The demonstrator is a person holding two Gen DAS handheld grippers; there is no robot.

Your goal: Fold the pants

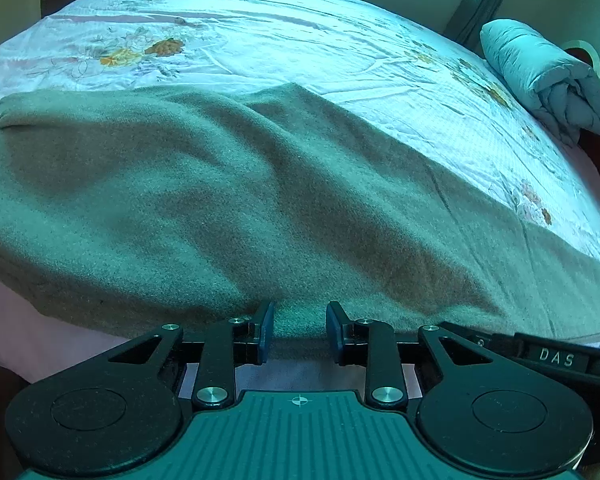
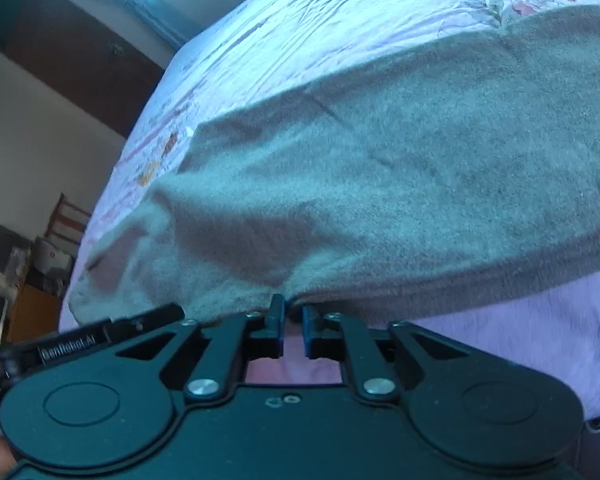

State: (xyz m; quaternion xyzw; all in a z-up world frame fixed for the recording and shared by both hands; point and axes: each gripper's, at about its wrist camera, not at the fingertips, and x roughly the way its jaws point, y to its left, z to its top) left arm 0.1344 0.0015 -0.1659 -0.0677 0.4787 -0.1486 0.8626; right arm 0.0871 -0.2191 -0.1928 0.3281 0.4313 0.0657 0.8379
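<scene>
So the fuzzy grey-brown fleece pants [image 1: 236,184] are spread out across a bed with a pale pink sheet printed with orange and pink flowers [image 1: 260,40], lying lengthwise along the near edge, with some soft wrinkles and a fold line running diagonally through the middle. The black left gripper with blue pads [image 1: 300,326] sits right at the near hem of the fabric, jaws parted a fair bit, and the pants edge lies in the gap, but the pads aren't pressing on it as far as I can see. In the right wrist view the same pants [image 2: 400,168] bulge up over the bed edge, and the black right gripper [image 2: 293,314] has its jaws nearly together with just a narrow slit between them, tips right up against the fabric's lower edge; looks like nothing's pinched, pink sheet [image 2: 520,340] shows through the gap. Off at the far right corner of the bed there's a rolled-up light blue quilted blanket [image 1: 540,72].
</scene>
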